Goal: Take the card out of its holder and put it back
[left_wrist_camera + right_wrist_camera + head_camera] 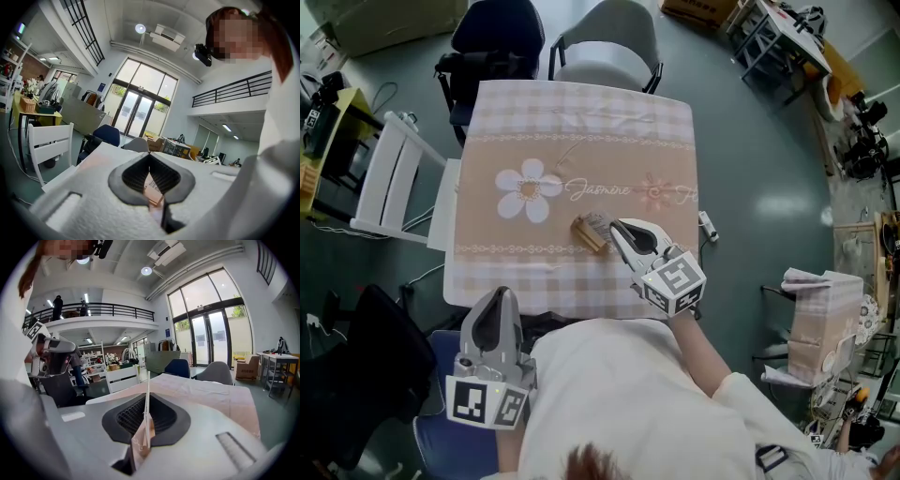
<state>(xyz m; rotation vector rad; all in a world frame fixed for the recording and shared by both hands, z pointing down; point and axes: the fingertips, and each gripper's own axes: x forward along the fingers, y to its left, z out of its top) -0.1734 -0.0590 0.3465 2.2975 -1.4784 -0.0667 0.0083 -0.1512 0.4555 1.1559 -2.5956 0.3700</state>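
Note:
A brown card holder [589,234] lies low over the middle of the flower-print tablecloth [581,131]. My right gripper [616,228] reaches it from the right and is shut on it. In the right gripper view the card's thin white edge [148,380] stands between the black pads, and the brown holder [139,448] flares toward the camera. My left gripper [500,292] hangs at the table's near edge, by the person's body, apart from the holder. Its jaws [149,155] meet at the tips. A pinkish-brown patch shows through the gap behind the tips; I cannot tell what it is.
A dark chair [497,33] and a grey chair [605,33] stand at the table's far side. A white slatted chair [389,178] is close on the left. A small plug or adapter [708,225] lies off the right edge. A second covered table [825,328] stands at right.

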